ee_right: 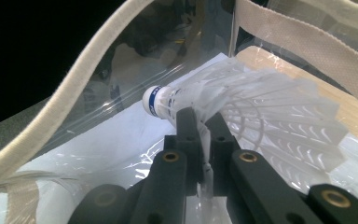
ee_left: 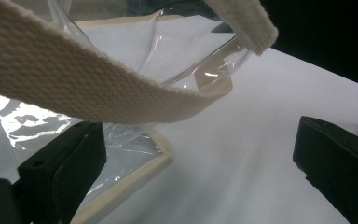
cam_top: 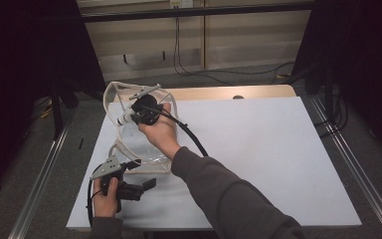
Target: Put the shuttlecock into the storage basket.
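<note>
A clear plastic tote bag [cam_top: 151,160] with cream webbing straps [cam_top: 110,97] stands open at the left of the white table [cam_top: 258,149]. My right gripper [cam_top: 132,115] hangs over the bag's mouth, shut on a white feather shuttlecock [cam_top: 124,119]. In the right gripper view the jaws [ee_right: 203,128] pinch the shuttlecock [ee_right: 270,112] by its feather skirt, its blue-banded cork pointing left, with a strap [ee_right: 65,102] arching beside it. My left gripper [cam_top: 142,175] sits open at the bag's near edge. A strap [ee_left: 74,84] crosses above its jaws [ee_left: 200,172], and the bag's cream rim [ee_left: 140,170] lies by the left one.
A wooden strip [cam_top: 229,93] borders the table's far edge. Metal rails [cam_top: 45,174] run along both sides at floor level, and cables [cam_top: 219,74] lie on the floor beyond. The right half of the table is bare white surface.
</note>
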Action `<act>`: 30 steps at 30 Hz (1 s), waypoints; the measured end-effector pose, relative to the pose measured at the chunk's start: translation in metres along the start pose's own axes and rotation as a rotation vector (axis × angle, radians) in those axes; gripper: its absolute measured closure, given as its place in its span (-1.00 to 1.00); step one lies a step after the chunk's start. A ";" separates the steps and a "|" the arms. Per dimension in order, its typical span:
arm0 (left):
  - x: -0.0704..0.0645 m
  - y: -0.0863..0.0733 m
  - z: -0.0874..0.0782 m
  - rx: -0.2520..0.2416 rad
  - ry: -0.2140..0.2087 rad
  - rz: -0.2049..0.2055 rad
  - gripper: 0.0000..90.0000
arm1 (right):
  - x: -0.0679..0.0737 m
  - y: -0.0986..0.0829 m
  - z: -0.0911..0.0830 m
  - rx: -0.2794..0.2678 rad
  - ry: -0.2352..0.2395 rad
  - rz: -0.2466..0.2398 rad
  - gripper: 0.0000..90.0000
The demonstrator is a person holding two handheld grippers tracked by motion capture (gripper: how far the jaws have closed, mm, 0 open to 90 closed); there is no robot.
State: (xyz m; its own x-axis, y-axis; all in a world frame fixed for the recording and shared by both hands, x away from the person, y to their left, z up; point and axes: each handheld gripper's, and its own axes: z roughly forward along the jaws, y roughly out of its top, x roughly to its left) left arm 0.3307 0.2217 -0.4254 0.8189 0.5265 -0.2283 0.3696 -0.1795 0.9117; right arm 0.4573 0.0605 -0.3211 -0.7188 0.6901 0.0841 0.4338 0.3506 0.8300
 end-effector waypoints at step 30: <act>0.000 0.000 0.001 0.004 0.011 0.005 -0.94 | 0.007 -0.011 0.010 -0.001 -0.012 -0.026 0.93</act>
State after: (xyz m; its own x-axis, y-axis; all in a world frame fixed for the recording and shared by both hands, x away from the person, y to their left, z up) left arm 0.3308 0.2210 -0.4251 0.8158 0.5350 -0.2197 0.3673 -0.1857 0.9114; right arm 0.4529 0.0678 -0.3345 -0.7228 0.6887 0.0561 0.4148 0.3675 0.8324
